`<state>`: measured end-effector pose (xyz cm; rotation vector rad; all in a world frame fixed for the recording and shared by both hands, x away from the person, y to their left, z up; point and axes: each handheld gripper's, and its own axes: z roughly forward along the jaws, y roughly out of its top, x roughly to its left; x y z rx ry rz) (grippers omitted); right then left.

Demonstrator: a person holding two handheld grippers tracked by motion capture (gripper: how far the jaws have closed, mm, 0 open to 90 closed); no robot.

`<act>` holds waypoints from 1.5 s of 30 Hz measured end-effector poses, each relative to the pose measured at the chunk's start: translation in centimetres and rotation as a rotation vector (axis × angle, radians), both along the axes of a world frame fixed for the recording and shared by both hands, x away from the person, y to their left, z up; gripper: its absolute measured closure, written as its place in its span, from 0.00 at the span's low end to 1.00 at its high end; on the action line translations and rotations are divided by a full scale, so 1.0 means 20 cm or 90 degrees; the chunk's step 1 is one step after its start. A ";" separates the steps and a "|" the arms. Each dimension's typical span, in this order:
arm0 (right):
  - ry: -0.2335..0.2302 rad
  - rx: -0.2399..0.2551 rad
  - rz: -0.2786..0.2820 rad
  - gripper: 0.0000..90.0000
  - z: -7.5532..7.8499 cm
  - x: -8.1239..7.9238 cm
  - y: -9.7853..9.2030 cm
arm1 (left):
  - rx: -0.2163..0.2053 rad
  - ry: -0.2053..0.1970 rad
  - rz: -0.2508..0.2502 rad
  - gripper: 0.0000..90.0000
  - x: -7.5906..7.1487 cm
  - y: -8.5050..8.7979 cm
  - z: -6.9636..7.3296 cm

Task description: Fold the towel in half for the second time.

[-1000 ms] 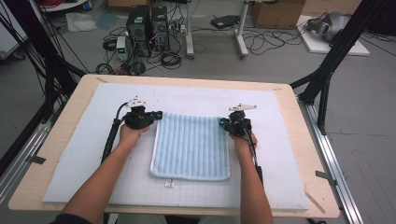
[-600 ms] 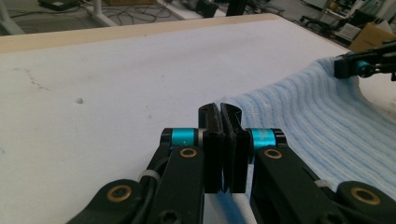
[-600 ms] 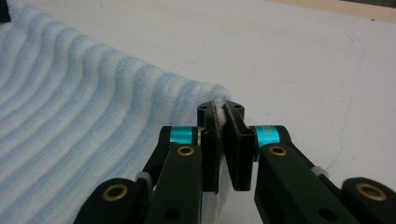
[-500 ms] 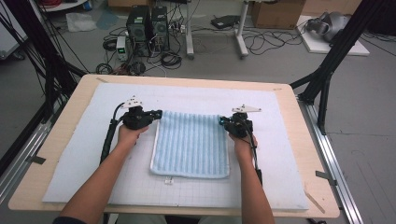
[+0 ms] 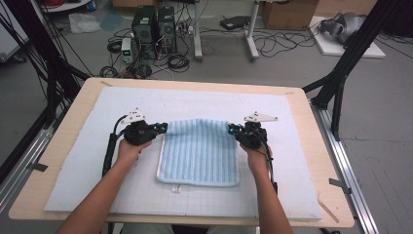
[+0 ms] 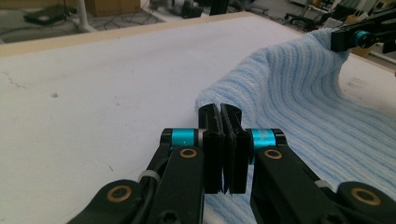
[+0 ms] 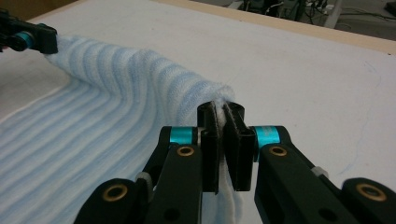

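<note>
Room: grey floor behind the surface (image 5: 311, 204), with computer boxes (image 5: 155, 24), loose cables and black frame poles.
Surface: a wooden top with a big white mat (image 5: 87, 180) laid over it. The mat has faint grid lines near the person's side.
Towel: a light blue striped towel (image 5: 199, 156) lies in the middle of the mat, between the two hands. Its near part lies flat. Its far edge is lifted off the mat and sags a little in the middle.
Long axis: the stripes run from the far edge toward the person. The lifted edge runs side to side, from one gripper to the other.
Left gripper: the left gripper (image 5: 163, 127) has its fingers (image 6: 212, 140) pressed tight together on the far left corner of the towel.
Right gripper: the right gripper (image 5: 231, 129) has its fingers (image 7: 240, 144) pinched shut on the far right corner. White towel edge pokes out between them.
Which hand is nearer: each hand has its own corner, so both are just as near.
Next move, my guess: the rest of the towel lies toward the person from the fingers, so the lifted edge would be carried that way to fold it in half.
Writing: a small white tag (image 5: 175, 188) sticks out from the near edge. It is too small to read. No other words show.
</note>
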<state>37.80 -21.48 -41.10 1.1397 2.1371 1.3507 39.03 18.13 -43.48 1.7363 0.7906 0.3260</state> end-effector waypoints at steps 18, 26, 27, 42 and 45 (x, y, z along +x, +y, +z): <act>-0.017 0.025 0.049 0.94 -0.03 -0.30 -0.05 | -0.046 -0.036 -0.025 0.97 -0.25 0.07 -0.02; -0.010 0.029 0.055 0.94 -0.07 -0.39 -0.07 | -0.046 -0.037 -0.045 0.97 -0.33 0.08 -0.04; -0.007 0.030 0.055 0.94 -0.07 -0.40 -0.07 | -0.048 -0.036 -0.049 0.97 -0.34 0.08 -0.05; -0.007 0.024 0.075 0.94 -0.07 -0.57 -0.10 | -0.023 -0.034 -0.089 0.97 -0.50 0.11 -0.05; -0.004 0.017 0.078 0.94 -0.08 -0.59 -0.10 | -0.012 -0.028 -0.097 0.97 -0.52 0.11 -0.05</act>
